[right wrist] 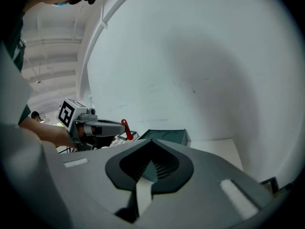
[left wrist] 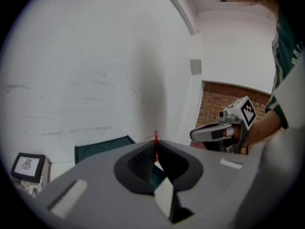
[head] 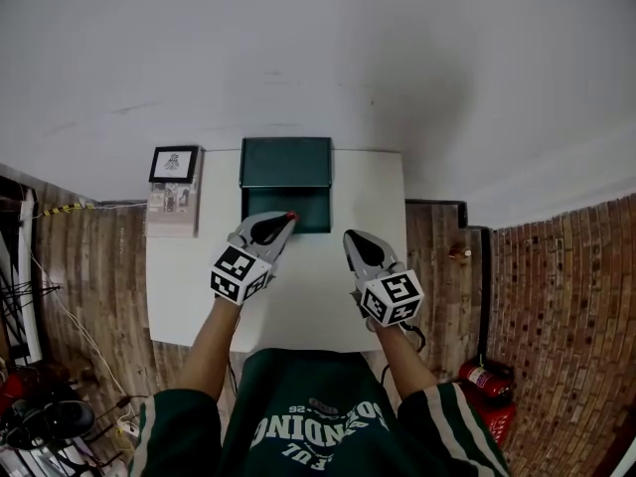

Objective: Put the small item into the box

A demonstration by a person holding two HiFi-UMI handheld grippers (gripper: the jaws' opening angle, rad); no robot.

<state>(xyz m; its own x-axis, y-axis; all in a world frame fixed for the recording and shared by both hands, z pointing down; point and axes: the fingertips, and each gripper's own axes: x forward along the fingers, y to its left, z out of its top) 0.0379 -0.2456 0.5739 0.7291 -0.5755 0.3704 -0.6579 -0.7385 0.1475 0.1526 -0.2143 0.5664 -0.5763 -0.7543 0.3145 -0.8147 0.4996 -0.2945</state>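
Note:
An open dark green box stands at the back of the white table, its lid raised against the wall. My left gripper hovers over the box's front left edge, shut on a small red item. In the left gripper view the red item sticks up thin from the jaw tips, with the box lid behind. My right gripper is shut and empty, just right of the box. The right gripper view shows the left gripper with the red item, and the box.
A framed picture stands on a small carton at the table's back left. A white wall rises directly behind the table. Brick floor surrounds it, with a red fire extinguisher at the right and cables at the left.

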